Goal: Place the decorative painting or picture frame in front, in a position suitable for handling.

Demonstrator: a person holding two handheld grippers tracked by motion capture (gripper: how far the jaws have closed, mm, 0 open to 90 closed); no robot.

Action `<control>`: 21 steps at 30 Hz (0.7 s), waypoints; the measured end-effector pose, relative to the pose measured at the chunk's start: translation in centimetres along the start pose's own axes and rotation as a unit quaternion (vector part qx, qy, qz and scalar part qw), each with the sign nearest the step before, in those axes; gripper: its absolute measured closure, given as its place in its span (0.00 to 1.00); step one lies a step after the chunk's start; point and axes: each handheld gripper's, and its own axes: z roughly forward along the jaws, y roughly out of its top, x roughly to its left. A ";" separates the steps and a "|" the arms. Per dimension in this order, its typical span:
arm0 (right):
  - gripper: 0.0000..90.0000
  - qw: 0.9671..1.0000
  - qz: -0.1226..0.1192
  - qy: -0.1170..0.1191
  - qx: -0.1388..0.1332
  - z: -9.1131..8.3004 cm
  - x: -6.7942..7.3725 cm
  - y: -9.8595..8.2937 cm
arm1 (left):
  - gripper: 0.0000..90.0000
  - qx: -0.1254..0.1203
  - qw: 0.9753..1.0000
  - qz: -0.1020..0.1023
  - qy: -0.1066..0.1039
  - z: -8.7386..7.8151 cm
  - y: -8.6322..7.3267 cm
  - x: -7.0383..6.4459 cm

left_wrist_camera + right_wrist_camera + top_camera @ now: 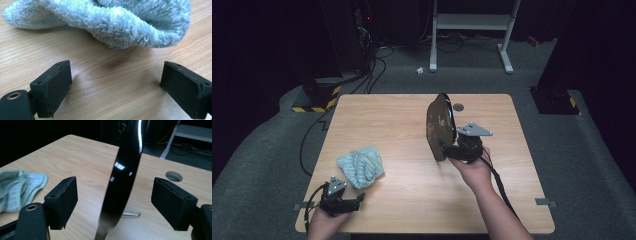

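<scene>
My left claw (358, 199) sits low at the near left corner of the table (402, 120), jaws spread wide and holding nothing. The cloth (361, 166), a pale blue bunch, lies just past its tips; in the left gripper view its fluffy edge (125, 37) curls over bare wood, with a strip of tabletop between it and my jaws.

My right claw (447, 150) is right of centre, held above the table. A dark plate (439, 125) stands on edge in front of it. In the right gripper view the plate's glossy black rim (125, 170) rises between my jaws, which stand apart with a gap on each side, so they aren't pinching it there; I can't tell what keeps the plate upright.

The high view shows open wood all round: between cloth and plate, and along the far and right edges. The right gripper view adds a small metal piece (131, 213) lying on the wood behind the plate, and a round hole (174, 176) in the tabletop near the far edge.
</scene>
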 end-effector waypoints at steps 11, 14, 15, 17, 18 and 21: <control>0.44 1.000 0.006 -0.009 -0.016 1.5 -0.8 2.2 | 0.11 0.000 1.000 0.000 0.000 0.0 0.0 0.0; 0.46 1.000 0.013 -0.013 -0.014 2.1 -1.0 2.6 | 0.11 0.000 1.000 0.000 0.001 0.0 0.0 0.0; 0.46 1.000 0.014 -0.013 -0.014 2.3 -1.0 2.7 | 0.11 0.000 1.000 0.000 0.001 0.0 0.0 0.0; 0.49 1.000 0.015 -0.017 -0.016 2.5 -0.9 2.8 | 0.11 0.000 1.000 0.000 0.001 0.0 0.0 0.0; 0.49 1.000 0.017 -0.019 -0.017 2.6 -0.9 2.8 | 0.11 0.000 1.000 0.000 0.001 0.0 0.0 0.0; 0.53 1.000 0.017 -0.023 -0.005 3.1 -0.8 3.0 | 0.11 0.000 1.000 -0.001 0.001 0.0 0.0 0.0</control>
